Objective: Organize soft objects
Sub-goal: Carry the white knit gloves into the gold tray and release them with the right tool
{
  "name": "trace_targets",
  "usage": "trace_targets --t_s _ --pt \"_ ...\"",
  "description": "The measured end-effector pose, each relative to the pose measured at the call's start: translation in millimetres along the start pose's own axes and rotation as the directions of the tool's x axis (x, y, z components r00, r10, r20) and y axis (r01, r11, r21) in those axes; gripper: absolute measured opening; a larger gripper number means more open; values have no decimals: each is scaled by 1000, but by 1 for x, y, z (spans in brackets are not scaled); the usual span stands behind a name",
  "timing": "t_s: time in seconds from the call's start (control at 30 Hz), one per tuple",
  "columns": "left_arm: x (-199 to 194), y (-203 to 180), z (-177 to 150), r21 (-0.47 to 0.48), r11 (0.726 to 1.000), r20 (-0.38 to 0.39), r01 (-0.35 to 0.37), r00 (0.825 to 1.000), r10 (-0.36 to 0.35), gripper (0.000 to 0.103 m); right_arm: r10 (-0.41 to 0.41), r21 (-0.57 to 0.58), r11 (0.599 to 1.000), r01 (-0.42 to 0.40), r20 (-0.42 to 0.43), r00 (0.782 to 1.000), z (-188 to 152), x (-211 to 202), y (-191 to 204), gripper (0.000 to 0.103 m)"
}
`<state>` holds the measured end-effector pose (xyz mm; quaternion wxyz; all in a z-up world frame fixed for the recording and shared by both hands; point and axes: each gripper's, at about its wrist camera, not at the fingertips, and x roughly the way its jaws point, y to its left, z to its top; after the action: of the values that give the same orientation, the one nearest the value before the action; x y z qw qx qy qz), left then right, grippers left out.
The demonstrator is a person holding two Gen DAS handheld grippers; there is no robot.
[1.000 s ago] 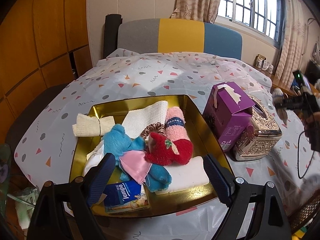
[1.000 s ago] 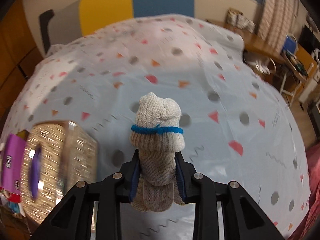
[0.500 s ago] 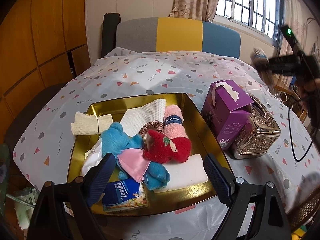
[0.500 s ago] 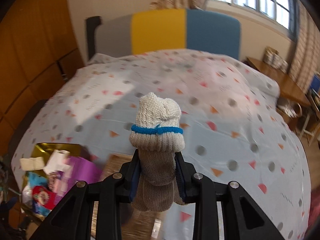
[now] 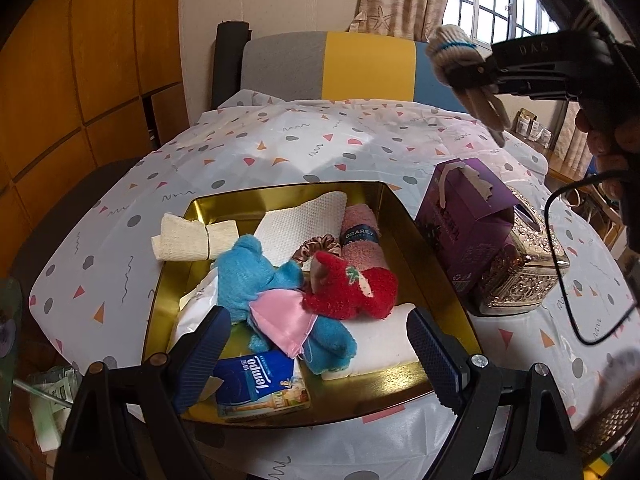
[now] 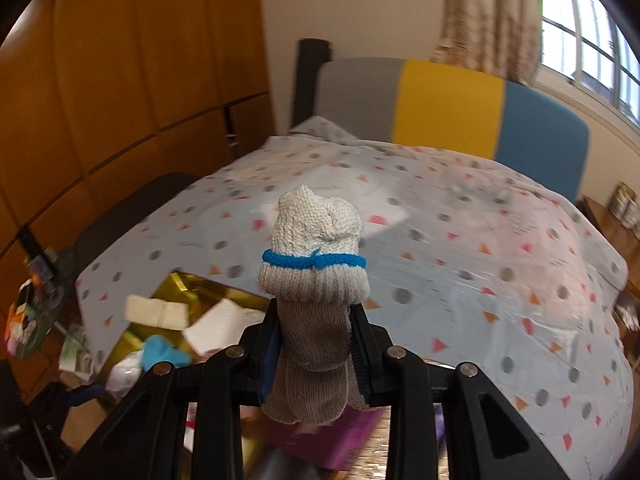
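Clearly the right gripper [image 6: 316, 344] is the busy one: its jaws are pressed onto the lower part of a rolled grey-white knit sock bundle [image 6: 314, 248] bound with a blue band, so the fat rolled end stands proud above the fingers and loose cuffs hang below them. In the left wrist view that same bundle [image 5: 452, 50] is carried high in the air, above and behind the purple carton [image 5: 464, 216] and the ornate metallic tissue box [image 5: 524, 272], well apart from the table.

The left gripper [image 5: 320, 352] hangs spread wide and holding nothing, just in front of the gold tray's [image 5: 400, 216] near edge. The tray is already crowded: a blue plush toy [image 5: 256, 272], a red plush toy [image 5: 352, 288], a rolled pink towel [image 5: 360, 236], a white cloth [image 5: 300, 220] and a Tempo tissue pack [image 5: 264, 380].

The risks look modest but real. The grip is low on the bundle, so a quick swing could tip the top-heavy roll or let it slide out. The dangling cuffs might snag the carton's raised flap on the way across. With little bare tray left, a release from height could land the bundle on the plush pile and send it rolling over the rim, perhaps dislodging the bandage roll [image 5: 188, 236] already overhanging the far left edge.
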<state>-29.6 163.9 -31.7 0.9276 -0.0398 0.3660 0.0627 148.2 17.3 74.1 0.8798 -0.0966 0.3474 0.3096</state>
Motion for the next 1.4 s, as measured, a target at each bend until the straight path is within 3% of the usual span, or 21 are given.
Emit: trace_targets --t_s 0.2,0.47,0.67,0.87,0.93,1.0,1.07,1.13,1.27,1.4 --pt "-2 10 -2 -23 1000 4 -18 1000 18 90 77 -51 996 -77 -12 997 -10 6 39 31" --pt "-12 67 -2 -161 981 22 -112 993 117 90 181 -67 980 -186 -78 980 -43 14 69 31" --pt "-16 113 -14 -261 945 -11 -196 980 200 90 259 -91 956 -280 -189 947 -82 28 101 31" --pt "-12 120 -24 -282 939 -33 -198 980 197 90 327 -67 930 -361 -297 897 -108 62 130 31" --pt "-11 116 -25 -275 943 -34 -187 982 185 90 315 -74 932 -354 -312 896 -110 76 137 31" --pt "-8 111 -25 -264 948 -37 -178 984 175 90 266 -75 951 -301 -308 914 -109 88 135 31" --pt "-5 107 -25 -258 952 -43 -166 986 161 90 170 -47 980 -194 -310 935 -107 108 124 31" --pt "-1 104 -27 -250 956 -52 -156 988 148 90 133 1 990 -140 -318 939 -104 122 112 31" --pt "5 96 -27 -239 961 -63 -138 990 127 90 89 -1 995 -95 -338 937 -104 143 106 31" --pt "7 90 -24 -220 966 -60 -132 991 122 90 124 14 992 -127 -346 930 -104 148 111 33"
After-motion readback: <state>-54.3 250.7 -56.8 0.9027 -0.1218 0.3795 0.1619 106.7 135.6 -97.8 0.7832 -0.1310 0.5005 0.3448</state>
